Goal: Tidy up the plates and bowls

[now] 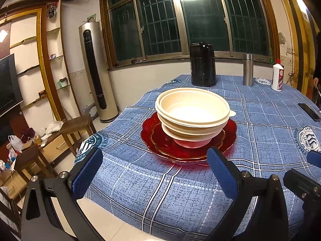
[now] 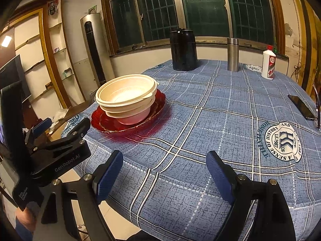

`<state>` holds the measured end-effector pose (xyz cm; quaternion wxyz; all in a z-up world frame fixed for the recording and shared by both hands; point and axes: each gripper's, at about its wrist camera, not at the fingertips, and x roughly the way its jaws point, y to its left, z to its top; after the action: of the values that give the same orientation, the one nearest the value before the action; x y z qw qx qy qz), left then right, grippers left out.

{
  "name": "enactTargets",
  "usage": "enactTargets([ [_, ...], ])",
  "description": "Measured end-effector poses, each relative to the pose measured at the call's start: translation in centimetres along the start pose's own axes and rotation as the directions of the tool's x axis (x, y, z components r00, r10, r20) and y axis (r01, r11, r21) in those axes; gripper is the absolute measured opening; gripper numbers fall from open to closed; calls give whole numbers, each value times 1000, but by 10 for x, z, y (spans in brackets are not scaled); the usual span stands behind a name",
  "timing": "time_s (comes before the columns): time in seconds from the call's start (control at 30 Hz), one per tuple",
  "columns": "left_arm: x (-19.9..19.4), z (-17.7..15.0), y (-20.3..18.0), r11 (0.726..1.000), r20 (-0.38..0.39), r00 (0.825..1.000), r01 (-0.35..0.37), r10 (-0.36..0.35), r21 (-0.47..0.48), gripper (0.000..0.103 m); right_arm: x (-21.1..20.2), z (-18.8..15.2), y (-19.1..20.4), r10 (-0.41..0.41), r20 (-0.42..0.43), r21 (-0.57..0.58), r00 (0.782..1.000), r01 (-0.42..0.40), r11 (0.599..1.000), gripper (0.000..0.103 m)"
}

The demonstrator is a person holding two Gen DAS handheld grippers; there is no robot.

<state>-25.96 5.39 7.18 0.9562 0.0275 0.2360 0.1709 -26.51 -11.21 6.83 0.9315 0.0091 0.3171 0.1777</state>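
Red glass carries everything that matters here: the red plate (image 1: 186,150) sits near the left edge of the tabletop (image 1: 260,140), with the cream bowls (image 1: 192,112) nested on it in a stack, the upper ones sitting slightly askew. The left gripper (image 1: 154,172) hangs just short of the plate's near rim, jaws spread wide with nothing between them. The right gripper (image 2: 164,174) is also spread and empty, over bare cloth near the front edge, well apart from the stack.

The stacking looks largely done, so the step in hand is probably squaring up the bowls or shifting the whole pile. To do that well, I would take the plate's rim rather than the thin bowl lips, close gently, and keep it level, since the crooked top bowl could slide; the free gripper could steady the far side.

The right wrist view shows the left gripper's body from outside and a dark phone (image 2: 301,106) near the right edge more fully. The left wrist view shows the plate's gold-lined scalloping and the lowest bowl's base close up
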Motion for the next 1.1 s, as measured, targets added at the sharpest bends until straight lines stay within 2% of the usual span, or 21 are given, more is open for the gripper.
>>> enactTargets([
  [1.1,8,-4,4,1000,-35,999,-6,6,-11,103,4,-1,0,10,-10,15,1000,-10,1000,87],
])
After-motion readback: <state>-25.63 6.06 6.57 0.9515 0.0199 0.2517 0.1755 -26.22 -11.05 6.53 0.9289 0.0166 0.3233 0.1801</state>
